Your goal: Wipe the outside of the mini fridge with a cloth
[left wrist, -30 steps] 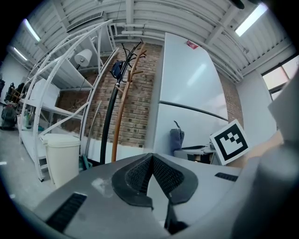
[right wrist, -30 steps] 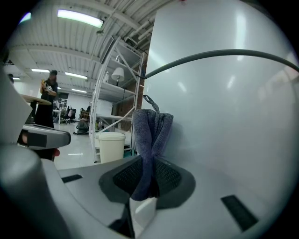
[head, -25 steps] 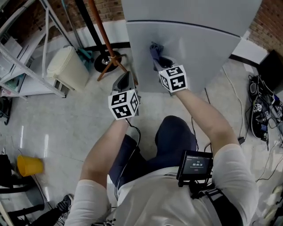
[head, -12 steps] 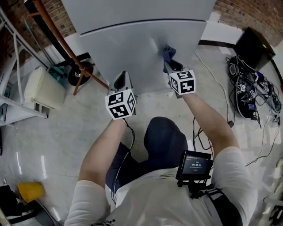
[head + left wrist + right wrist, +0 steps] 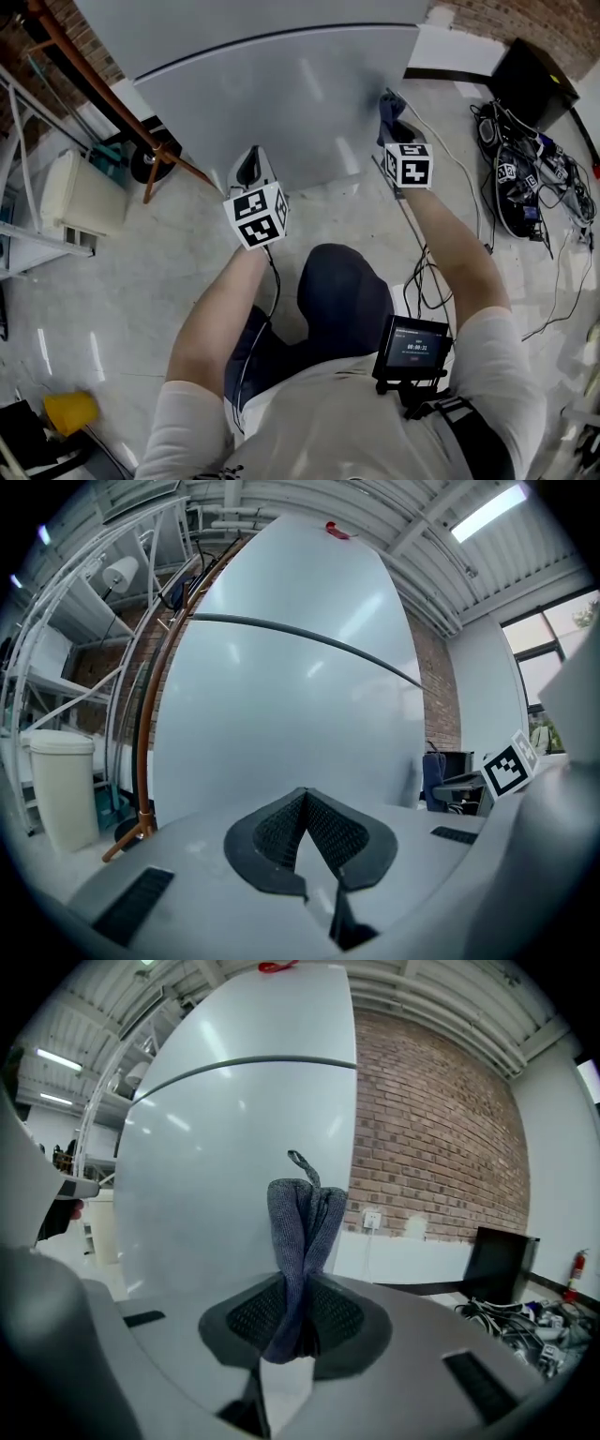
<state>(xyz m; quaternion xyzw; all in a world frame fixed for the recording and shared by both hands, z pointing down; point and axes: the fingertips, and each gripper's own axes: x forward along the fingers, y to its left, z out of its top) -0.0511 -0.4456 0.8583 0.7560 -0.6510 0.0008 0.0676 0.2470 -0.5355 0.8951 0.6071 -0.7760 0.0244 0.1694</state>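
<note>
The light grey mini fridge point(image 5: 281, 94) fills the top of the head view, a dark seam running across its front. My right gripper point(image 5: 390, 127) is shut on a dark blue-grey cloth point(image 5: 388, 105) held at the fridge's right edge. In the right gripper view the cloth point(image 5: 302, 1222) stands bunched upright out of the gripper point(image 5: 298, 1321) before the fridge point(image 5: 225, 1166); contact cannot be told. My left gripper point(image 5: 250, 172) is shut and empty, low before the fridge's front. In the left gripper view, the gripper point(image 5: 302, 803) points at the fridge point(image 5: 291, 705).
A beige bin point(image 5: 80, 192), a metal rack point(image 5: 23, 234) and a copper-coloured pole point(image 5: 103, 94) with a wheel point(image 5: 148, 161) stand at the left. Tangled cables point(image 5: 530, 178) and a black box point(image 5: 539, 84) lie at the right. A yellow cup point(image 5: 67, 410) sits on the floor.
My right gripper has carried the cloth rightward across the fridge's front to its right edge. The left gripper has stayed shut, low in front of the fridge.
</note>
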